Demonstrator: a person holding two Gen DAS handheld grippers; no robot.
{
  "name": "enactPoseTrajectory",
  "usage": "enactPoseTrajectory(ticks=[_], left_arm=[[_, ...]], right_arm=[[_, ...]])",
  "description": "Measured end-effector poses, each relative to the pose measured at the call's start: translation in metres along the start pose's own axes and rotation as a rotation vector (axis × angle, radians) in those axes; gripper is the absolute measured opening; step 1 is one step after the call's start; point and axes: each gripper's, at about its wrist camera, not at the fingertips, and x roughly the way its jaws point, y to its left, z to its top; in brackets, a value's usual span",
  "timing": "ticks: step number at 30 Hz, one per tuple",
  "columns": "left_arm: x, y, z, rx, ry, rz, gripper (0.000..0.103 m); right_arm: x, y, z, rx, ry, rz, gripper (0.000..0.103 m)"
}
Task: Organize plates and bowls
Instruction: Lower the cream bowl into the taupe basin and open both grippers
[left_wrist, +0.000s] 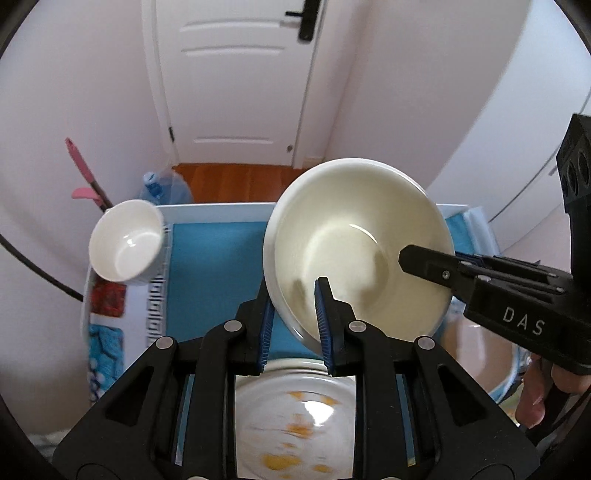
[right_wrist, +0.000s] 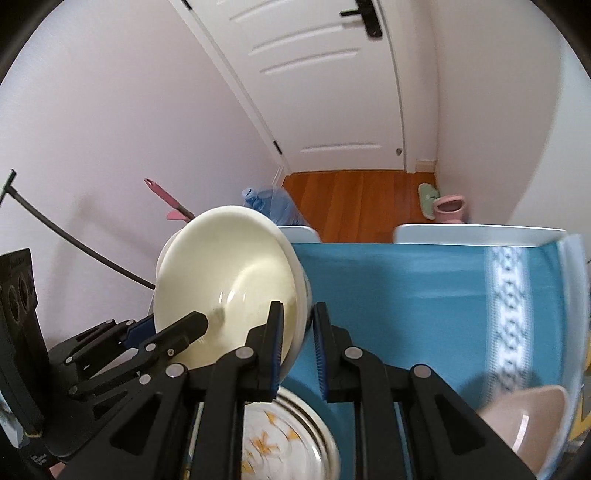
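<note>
Left gripper (left_wrist: 295, 317): we see both pads clamped over the cream bowl's (left_wrist: 354, 240) near rim.
Right gripper (right_wrist: 298, 350): we see it gripping the same bowl's opposite rim.
Cream bowl: lifted, tilted, above the teal cloth (right_wrist: 406, 295).
Patterned plate (left_wrist: 295, 424): flat below the fingers.
Small white bowl (left_wrist: 125, 240): far left on table.
</note>
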Motion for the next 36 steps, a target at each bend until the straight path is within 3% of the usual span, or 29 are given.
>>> enactPoseTrajectory(ticks=[9,16,26,36], left_arm=[[-0.017,-0.12,-0.025,0.062,-0.025,-0.068,0.019],[0.005,-0.192,-0.055,0.127,0.037,-0.116,0.019],[0.053,-0.235,-0.091,0.2,0.185,-0.103,0.019],[0.1,-0.227,-0.109,0.218,0.302,-0.067,0.019]], right_arm=[[-0.093,-0.072,-0.034,0.012,-0.073,-0.051,0.015],[-0.132,-0.138,-0.064,0.074,-0.077,-0.111,0.015],[-0.115,-0.188,-0.112,0.191,0.028,-0.15,0.015],[-0.072,-0.216,-0.141,0.243,0.137,-0.148,0.015]])
